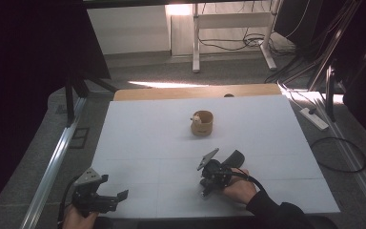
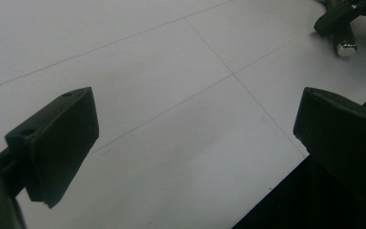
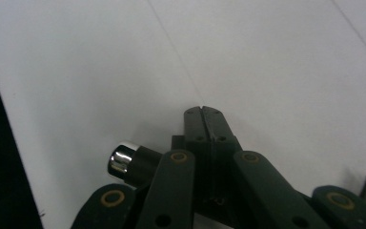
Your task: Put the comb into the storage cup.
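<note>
A small round wooden cup [image 1: 203, 124] stands on the white table top [image 1: 147, 129], near its middle, with a small pale thing [image 1: 197, 118] at its rim. My right gripper [image 1: 205, 190] lies low over the table in front of the cup, pointing left. Its jaws [image 3: 202, 114] are pressed together with nothing between them, and a black stub with a chrome end [image 3: 124, 162] sticks out beside them. My left gripper [image 1: 113, 187] is at the front left corner, open, its jaws [image 2: 195, 138] wide apart over bare table. It looks toward the right gripper [image 2: 338, 24].
The table's front edge [image 2: 267, 191] runs just under the left gripper. A metal rail [image 1: 52, 162] runs along the left side. On the floor to the right lie a power strip [image 1: 314, 118] and cables [image 1: 338, 152]. A desk frame [image 1: 195, 43] stands behind.
</note>
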The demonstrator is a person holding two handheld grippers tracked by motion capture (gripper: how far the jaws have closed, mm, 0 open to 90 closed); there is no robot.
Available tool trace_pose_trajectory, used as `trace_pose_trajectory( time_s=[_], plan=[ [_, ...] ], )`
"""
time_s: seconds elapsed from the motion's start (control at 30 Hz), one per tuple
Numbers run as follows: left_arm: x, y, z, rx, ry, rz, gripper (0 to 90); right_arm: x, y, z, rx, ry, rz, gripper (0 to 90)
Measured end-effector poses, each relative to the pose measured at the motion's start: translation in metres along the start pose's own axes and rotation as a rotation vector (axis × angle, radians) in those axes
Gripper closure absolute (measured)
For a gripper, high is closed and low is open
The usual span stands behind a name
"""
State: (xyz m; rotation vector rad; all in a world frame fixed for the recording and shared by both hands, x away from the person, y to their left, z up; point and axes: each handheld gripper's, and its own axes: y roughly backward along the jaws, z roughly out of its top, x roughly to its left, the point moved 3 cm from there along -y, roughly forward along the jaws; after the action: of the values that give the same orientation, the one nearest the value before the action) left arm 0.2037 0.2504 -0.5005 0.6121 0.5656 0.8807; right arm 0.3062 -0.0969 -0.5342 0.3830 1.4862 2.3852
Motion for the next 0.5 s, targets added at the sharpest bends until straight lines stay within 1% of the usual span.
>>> trace_pose_trajectory(
  time_s=[0.13,0.5],
  plan=[
    [0.000,0.000,0.000,0.000,0.000,0.001,2.3,0.005,0.001,-0.003,0.008,0.009,0.012,89.9],
    [0.000,0.000,0.000,-0.001,0.000,-0.001,2.3,0.004,0.009,-0.016,0.022,-0.001,0.020,89.9]
  ],
)
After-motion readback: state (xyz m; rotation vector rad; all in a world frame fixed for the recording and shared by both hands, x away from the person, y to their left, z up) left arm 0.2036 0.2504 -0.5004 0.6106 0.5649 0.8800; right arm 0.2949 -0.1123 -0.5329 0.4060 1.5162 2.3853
